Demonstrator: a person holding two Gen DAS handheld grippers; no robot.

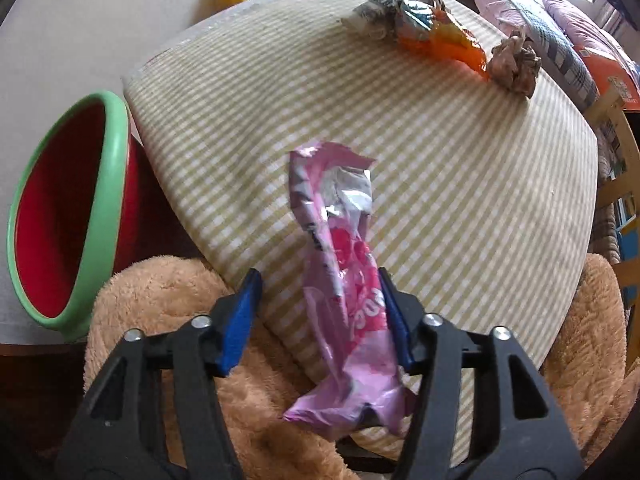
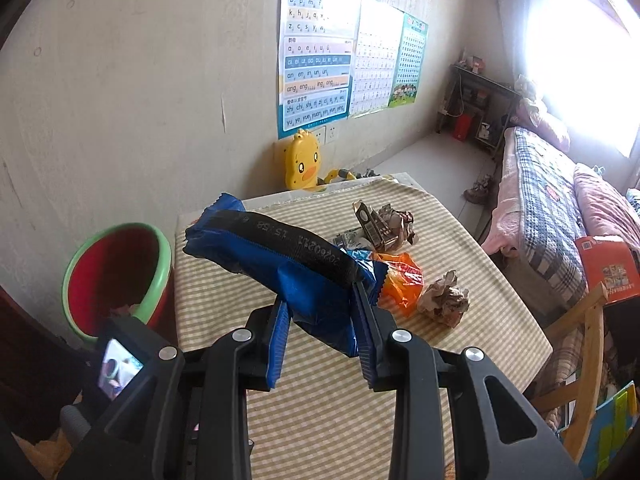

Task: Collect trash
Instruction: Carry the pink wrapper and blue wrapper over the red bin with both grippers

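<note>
Left wrist view shows the left gripper (image 1: 318, 280) pointing steeply down over the near edge of the counter (image 1: 460, 208), its jaws parted, with a pink snack wrapper (image 1: 340, 248) lying between them; the wrapper leans against one blue pad and stands clear of the other, so it does not look clamped, and whether it is being let go or approached the frames do not tell. Right wrist view shows the right gripper (image 2: 320, 312) with jaws closed on a blue snack wrapper (image 2: 280, 264), held up above the striped cloth. To the left of the counter stands a red bin with a green rim (image 2: 156, 272), and some scraps seem to lie at its bottom, though they are too dim to name. Left on the counter's far side are an orange wrapper (image 2: 400, 280), a crumpled brown paper ball (image 2: 446, 298), a second crumpled paper (image 2: 398, 222), a small dark carton (image 2: 370, 226) and a silvery wrapper (image 1: 378, 12). By my judgement the job is somewhere in its early or middle stretch: one piece is in hand and ready to carry to the bin, the pink one is not yet secured, and about five pieces wait untouched.
</note>
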